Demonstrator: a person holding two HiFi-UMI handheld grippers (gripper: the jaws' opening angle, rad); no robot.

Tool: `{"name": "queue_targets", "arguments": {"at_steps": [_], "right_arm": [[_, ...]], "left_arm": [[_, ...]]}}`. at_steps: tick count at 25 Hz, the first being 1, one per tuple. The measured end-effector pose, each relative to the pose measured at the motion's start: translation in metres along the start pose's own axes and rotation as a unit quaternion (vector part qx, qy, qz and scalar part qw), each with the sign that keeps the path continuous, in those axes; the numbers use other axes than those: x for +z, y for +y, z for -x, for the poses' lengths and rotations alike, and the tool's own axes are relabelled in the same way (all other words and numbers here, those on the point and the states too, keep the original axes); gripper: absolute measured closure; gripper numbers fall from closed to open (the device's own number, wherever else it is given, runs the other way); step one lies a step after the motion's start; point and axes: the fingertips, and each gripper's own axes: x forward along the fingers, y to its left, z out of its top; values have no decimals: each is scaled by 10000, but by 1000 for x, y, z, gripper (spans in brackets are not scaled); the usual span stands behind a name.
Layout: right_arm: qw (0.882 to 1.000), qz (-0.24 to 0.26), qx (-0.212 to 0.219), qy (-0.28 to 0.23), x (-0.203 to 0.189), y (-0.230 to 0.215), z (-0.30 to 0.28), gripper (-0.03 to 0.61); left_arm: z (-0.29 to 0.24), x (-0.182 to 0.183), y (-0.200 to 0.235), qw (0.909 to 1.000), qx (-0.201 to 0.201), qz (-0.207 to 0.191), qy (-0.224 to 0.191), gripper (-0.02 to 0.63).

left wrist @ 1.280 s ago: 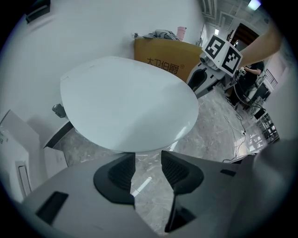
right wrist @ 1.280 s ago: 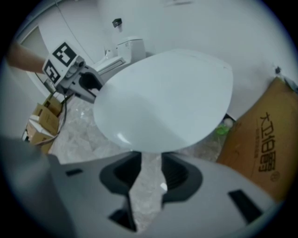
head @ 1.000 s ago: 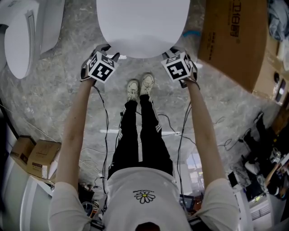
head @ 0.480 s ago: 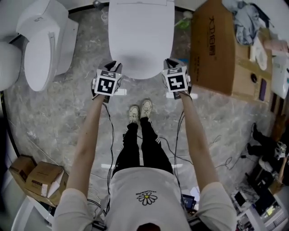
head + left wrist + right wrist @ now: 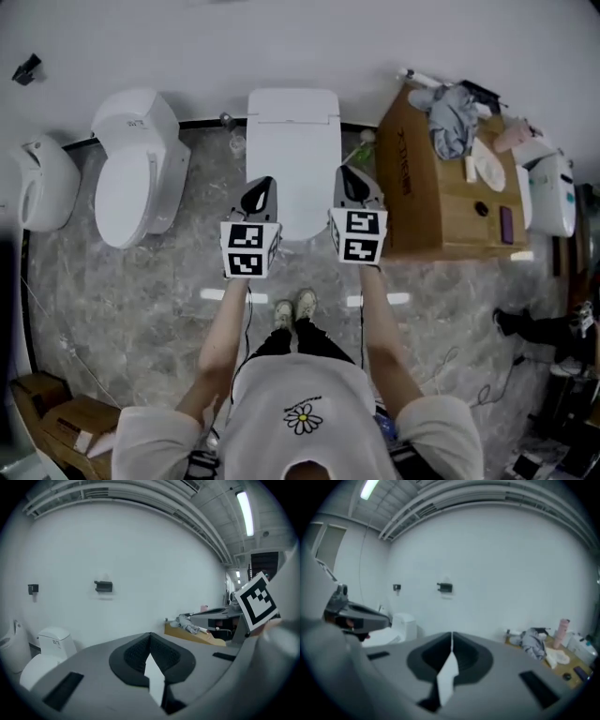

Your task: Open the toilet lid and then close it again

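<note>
Toilet lid (image 5: 292,159): down, shut on the middle toilet (image 5: 292,105) at the wall.
Left gripper (image 5: 262,187): over the lid's left side; jaws just closed, nothing between.
Right gripper (image 5: 349,180): over its right side; jaws just closed, empty.
Cardboard box (image 5: 422,211): beside the toilet; grey cloth (image 5: 453,117) on top.

No print here can be read for certain. The box (image 5: 441,206) bears dark characters on its side and the left toilet tank (image 5: 134,120) a small label, both too small to read. The shirt (image 5: 272,394) shows a daisy under tiny, illegible lettering.
</note>
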Motion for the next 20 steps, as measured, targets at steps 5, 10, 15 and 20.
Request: {"name": "queue_targets", "arguments": {"at_steps": [5, 10, 15, 20], "right_arm": [[9959, 23, -211, -877, 46, 18, 69, 545], [9924, -90, -195, -1215, 56, 28, 109, 549], [9928, -18, -226, -1177, 51, 31, 123, 549], [9922, -8, -286, -1217, 52, 25, 124, 549]], "left_arm": [[61, 45, -10, 9966, 464, 270, -625, 589], [90, 63, -19, 9939, 626, -6, -909, 589], [98, 70, -28, 9926, 633, -154, -1026, 589], [95, 74, -33, 9915, 664, -228, -1092, 589]]}}
